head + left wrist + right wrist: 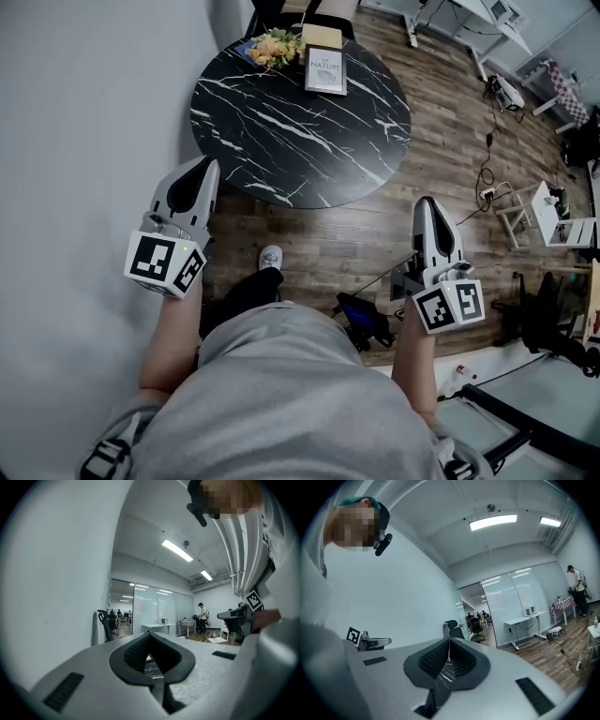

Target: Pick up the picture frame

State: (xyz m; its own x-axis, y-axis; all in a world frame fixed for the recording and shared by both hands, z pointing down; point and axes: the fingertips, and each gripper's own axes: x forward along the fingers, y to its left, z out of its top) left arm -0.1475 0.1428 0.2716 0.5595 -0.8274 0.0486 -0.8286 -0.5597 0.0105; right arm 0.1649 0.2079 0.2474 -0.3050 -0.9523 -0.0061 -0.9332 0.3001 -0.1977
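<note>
The picture frame [325, 70], dark-edged with a white print, lies at the far side of a round black marble table [281, 141], next to a bunch of flowers [274, 47]. My left gripper [211, 165] is held level at the table's near left edge, jaws together and empty. My right gripper [427, 201] hangs over the wooden floor to the right of the table, also shut on nothing. In the left gripper view the left gripper [150, 634] has its pads meeting at the tip. The right gripper [449, 641] looks the same in the right gripper view. Both are far from the frame.
A pale wall [75, 141] runs close along the left. A tan box [322, 36] sits behind the frame. On the floor to the right are a power strip with cables [487, 192], a white stool [525, 211] and a black chair [548, 319]. My shoe [270, 256] is below the table.
</note>
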